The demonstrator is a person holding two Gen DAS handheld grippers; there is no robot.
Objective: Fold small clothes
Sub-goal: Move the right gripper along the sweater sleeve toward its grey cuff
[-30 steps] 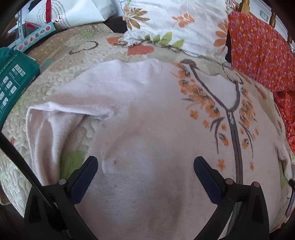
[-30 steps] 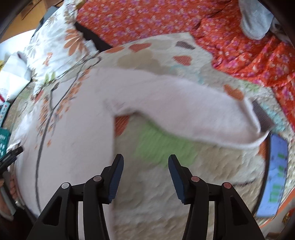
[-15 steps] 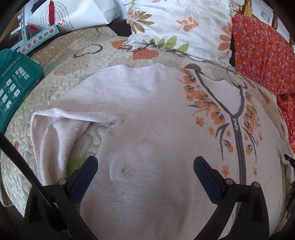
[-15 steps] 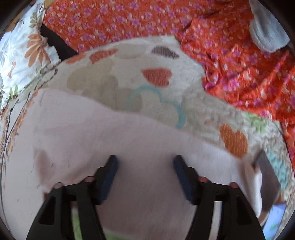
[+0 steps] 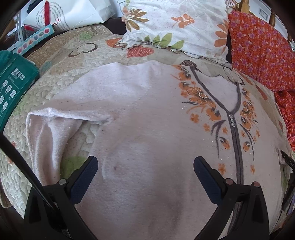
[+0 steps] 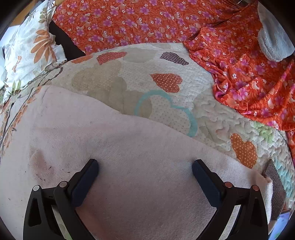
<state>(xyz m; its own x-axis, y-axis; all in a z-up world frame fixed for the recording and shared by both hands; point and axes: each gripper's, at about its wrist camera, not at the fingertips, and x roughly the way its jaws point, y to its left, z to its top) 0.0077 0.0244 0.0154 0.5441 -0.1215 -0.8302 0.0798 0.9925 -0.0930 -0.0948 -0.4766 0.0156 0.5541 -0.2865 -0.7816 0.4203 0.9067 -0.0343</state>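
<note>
A pale pink long-sleeved top (image 5: 147, 114) with a grey and orange flower print (image 5: 217, 110) lies flat on a quilted bedspread (image 5: 60, 77). Its one sleeve (image 5: 46, 140) is folded down at the left. My left gripper (image 5: 145, 171) is open and empty, low over the body of the top. In the right wrist view my right gripper (image 6: 145, 171) is open wide and empty, low over the other sleeve (image 6: 147, 157), whose cuff (image 6: 265, 182) lies at the right.
A floral pillow (image 5: 175, 24) and an orange flowered cloth (image 6: 239, 64) lie at the back. A green box (image 5: 12, 86) sits on the left edge of the bed. A grey fluffy item (image 6: 272, 37) lies far right. A white bag (image 5: 70, 14) stands behind.
My right gripper has moved forward from the bare quilt over the sleeve and has opened wider. My left gripper has stayed open, and its view has shifted slightly.
</note>
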